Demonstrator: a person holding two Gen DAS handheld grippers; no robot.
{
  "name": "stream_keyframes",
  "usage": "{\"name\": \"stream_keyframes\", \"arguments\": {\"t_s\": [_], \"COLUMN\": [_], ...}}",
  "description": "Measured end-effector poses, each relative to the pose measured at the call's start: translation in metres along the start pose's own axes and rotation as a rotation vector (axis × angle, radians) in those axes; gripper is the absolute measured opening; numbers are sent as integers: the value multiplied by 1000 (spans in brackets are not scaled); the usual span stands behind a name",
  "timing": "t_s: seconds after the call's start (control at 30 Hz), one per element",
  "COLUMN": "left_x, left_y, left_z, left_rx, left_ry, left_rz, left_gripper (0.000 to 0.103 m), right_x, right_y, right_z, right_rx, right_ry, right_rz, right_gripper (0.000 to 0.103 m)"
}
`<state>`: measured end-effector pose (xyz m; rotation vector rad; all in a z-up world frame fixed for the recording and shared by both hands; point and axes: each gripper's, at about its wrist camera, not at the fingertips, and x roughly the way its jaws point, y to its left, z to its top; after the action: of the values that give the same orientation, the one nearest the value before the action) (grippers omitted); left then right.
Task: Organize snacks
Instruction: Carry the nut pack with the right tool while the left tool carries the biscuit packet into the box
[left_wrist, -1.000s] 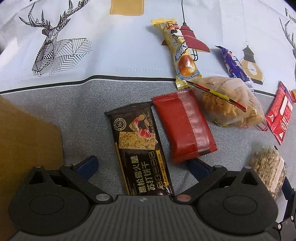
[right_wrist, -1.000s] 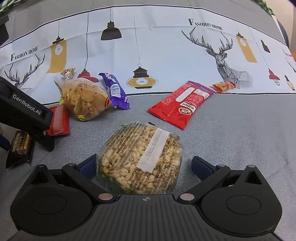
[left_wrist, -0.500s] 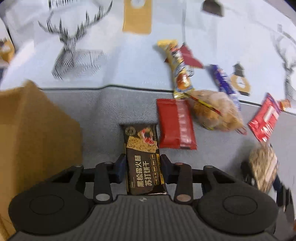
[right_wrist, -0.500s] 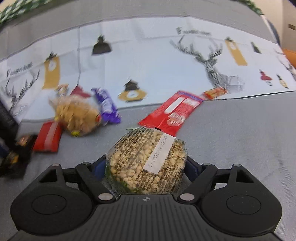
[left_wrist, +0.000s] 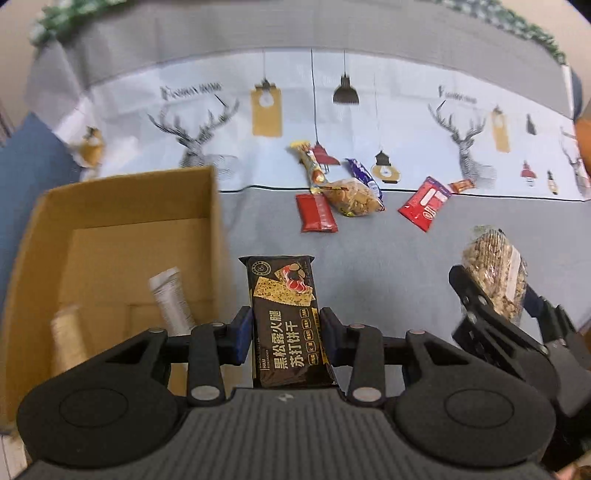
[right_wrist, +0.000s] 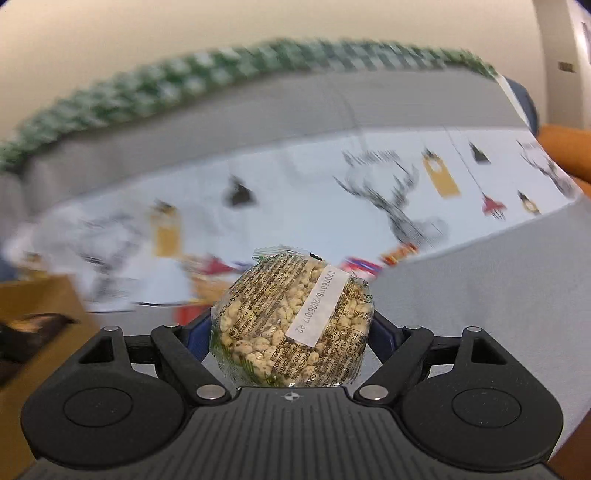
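Cardboard box (left_wrist: 110, 206) is the landmark: I've got both snacks lifted off the desk (left_wrist: 388, 251) to drop them in. Left tongs (left_wrist: 284, 336) pinch the black cracker pack (left_wrist: 284, 314) by its long sides, lengthwise along the fingers, just right of the box's right wall. Right tongs (right_wrist: 291, 332) squeezed on the clear puffed-grain bag (right_wrist: 295, 328), further right of the box, well apart from it. Box already holds a silver tube (left_wrist: 171, 299) and a gold one (left_wrist: 68, 338). Loose snacks lie beyond the box to its right: red pack (left_wrist: 316, 218), peanut bag (left_wrist: 352, 197).
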<state>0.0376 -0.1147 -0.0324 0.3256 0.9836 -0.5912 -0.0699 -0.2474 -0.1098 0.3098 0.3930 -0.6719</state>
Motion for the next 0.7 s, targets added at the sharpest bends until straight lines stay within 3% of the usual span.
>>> {"name": "stream_keyframes", "arguments": {"t_s": [0.13, 0.27, 0.37, 0.53, 0.7], "left_x": [-58, -97, -116, -139, -156], "left_y": [22, 54, 77, 107, 123], "left_z": [-43, -90, -123, -168, -186], "left_rx": [4, -32, -86, -191, -227], "left_ry": [-60, -77, -75, -93, -126], "left_rz": [46, 92, 115, 124, 113], "left_gripper": [43, 43, 43, 43, 43], "right_x": [-89, -152, -185, -219, -249], "right_y": [23, 44, 60, 94, 120], "right_z": [3, -5, -16, -32, -34], "right_rx": [-68, -86, -66, -178, -265], "right_ry": [-29, 9, 52, 90, 60], "right_rz": [156, 279, 344, 406, 436], "right_gripper": [83, 83, 83, 83, 83]}}
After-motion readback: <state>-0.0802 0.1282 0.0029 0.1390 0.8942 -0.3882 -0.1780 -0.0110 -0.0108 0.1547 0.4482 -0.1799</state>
